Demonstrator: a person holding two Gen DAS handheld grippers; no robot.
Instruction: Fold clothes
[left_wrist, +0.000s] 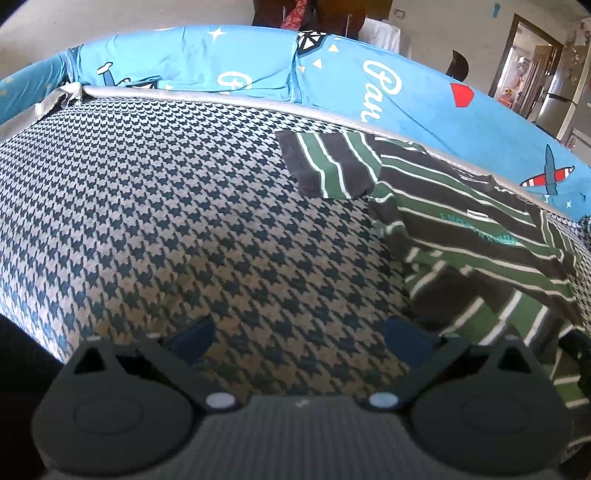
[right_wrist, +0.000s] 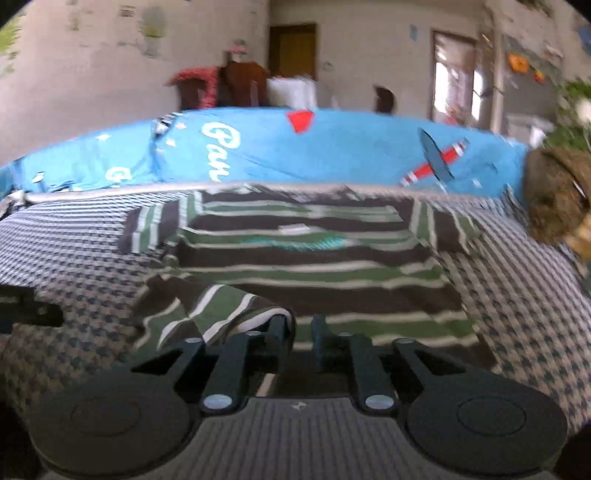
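A green, black and white striped T-shirt lies spread on the houndstooth cover, to the right of my left gripper. That gripper hovers open over bare cover with nothing between its blue-padded fingers. In the right wrist view the shirt fills the middle, collar toward the back. My right gripper sits at the shirt's near hem with its fingers nearly together. A raised fold of the hem hangs from its left finger. This view is blurred by motion.
A blue cartoon-print cushion runs along the back behind a silver piped edge. A brown plush toy sits at the far right. Behind it stand furniture, a doorway and a fridge.
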